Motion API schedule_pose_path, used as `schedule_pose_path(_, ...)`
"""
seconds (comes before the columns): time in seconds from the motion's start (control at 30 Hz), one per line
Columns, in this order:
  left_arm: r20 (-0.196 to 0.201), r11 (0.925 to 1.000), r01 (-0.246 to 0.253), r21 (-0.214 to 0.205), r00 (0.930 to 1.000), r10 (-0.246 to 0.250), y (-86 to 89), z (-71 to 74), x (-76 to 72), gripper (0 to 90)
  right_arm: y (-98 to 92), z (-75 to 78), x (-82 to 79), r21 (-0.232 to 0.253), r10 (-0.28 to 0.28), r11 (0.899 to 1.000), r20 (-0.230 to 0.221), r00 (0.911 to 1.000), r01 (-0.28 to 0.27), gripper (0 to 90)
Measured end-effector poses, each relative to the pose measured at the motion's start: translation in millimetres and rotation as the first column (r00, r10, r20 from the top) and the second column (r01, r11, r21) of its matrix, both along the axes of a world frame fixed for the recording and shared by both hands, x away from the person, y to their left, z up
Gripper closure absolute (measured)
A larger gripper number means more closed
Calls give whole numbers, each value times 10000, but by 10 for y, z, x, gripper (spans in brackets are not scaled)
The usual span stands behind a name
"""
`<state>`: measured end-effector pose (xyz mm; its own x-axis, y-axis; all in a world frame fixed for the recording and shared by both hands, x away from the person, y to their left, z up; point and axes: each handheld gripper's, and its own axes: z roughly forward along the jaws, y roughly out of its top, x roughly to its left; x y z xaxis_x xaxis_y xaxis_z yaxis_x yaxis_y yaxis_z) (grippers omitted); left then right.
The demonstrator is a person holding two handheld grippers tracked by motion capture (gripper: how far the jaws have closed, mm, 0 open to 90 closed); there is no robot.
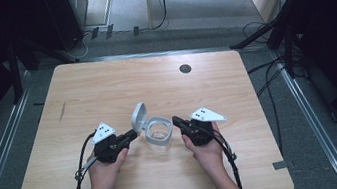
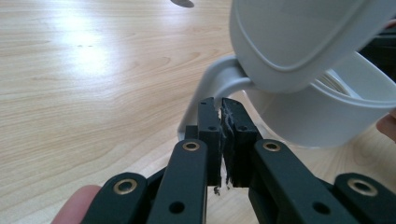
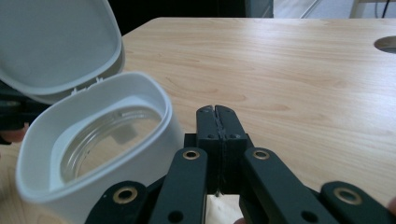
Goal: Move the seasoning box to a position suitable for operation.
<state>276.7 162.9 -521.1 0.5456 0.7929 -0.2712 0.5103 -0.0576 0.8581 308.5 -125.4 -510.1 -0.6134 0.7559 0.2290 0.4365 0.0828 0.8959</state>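
Note:
A clear container with a white rim [image 1: 158, 135] stands on the wooden table between my two grippers, its white flip lid [image 1: 138, 116] tilted up and open on the left. In the left gripper view the lid [image 2: 299, 37] hangs over the rim [image 2: 327, 116], and a curved white handle [image 2: 212, 79] runs down just past my left gripper [image 2: 220, 103], whose jaws are shut. My left gripper [image 1: 134, 134] points at the container's left side. My right gripper [image 1: 176, 121] is shut beside its right wall [image 3: 93, 140], under the raised lid [image 3: 51, 42].
A round cable hole [image 1: 185, 69] sits in the table's far middle. A short dark mark [image 1: 61, 112] lies on the left part of the tabletop [image 1: 104, 84]. Dark stands and cables ring the table on the floor.

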Motion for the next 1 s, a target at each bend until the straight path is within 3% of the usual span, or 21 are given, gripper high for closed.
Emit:
schedule_pose_path(0.1, -27, 10000, -8, 38, 10000, 8, -33, -3, 50, 876, 33, -7, 38, 145, 103, 9998, -84, 9999, -102, 900)
schedule_pose_path(0.37, 77, 9996, -279, -29, 9996, 280, -103, -15, 236, 881, 54, -48, -163, -120, 463, 9989, -87, 9989, -464, 900)
schedule_pose_path(0.43, 141, 9992, -386, 35, 9992, 386, -84, -4, 169, 871, 83, -71, -231, -304, 582, 9978, -8, 9983, -581, 900)
schedule_pose_path(0.53, 370, 9977, -589, 345, 9977, 576, -36, 6, -46, 874, 120, -92, -302, -460, 744, 9962, 3, 9972, -743, 900)
schedule_pose_path(0.67, 576, 9980, -553, 314, 9969, 534, -15, 23, -282, 878, 163, -99, -369, -454, 898, 9949, 28, 9960, -896, 900)
schedule_pose_path(1.0, 459, 9970, -768, 116, 9960, 761, -43, 2, -279, 900, 280, -99, -552, -310, 819, 9962, 148, 9965, -814, 900)
